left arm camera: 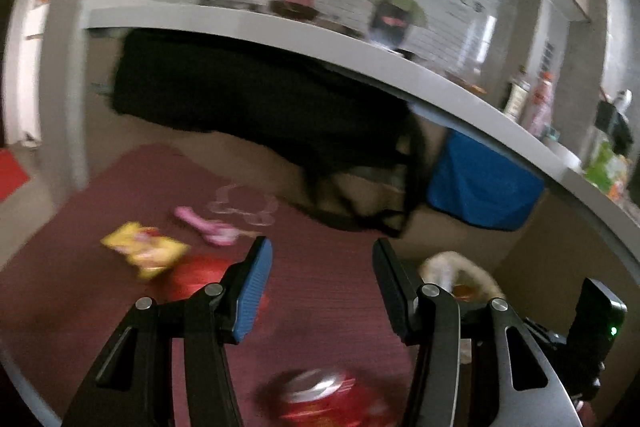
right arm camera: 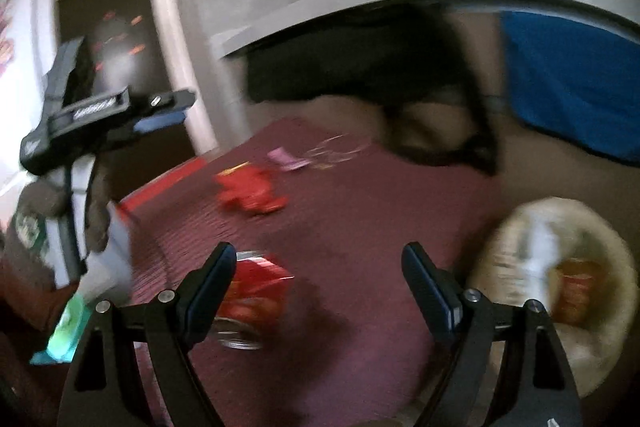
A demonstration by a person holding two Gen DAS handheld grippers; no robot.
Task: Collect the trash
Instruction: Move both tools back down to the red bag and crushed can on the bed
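Trash lies on a maroon mat: a yellow snack wrapper, a pink wrapper, a red wrapper and a red crushed can. My left gripper hangs open above the mat with nothing between its fingers. In the right wrist view my right gripper is open and holds nothing. The red can lies just beside its left finger. Farther off are the red wrapper and the pink wrapper. The left gripper shows at the left, held by a gloved hand. Both views are blurred.
A cream round basket holding a white and an orange item stands on the floor right of the mat. A grey counter runs across above, with a black cloth and a blue cloth under it. A green pack shows at lower left.
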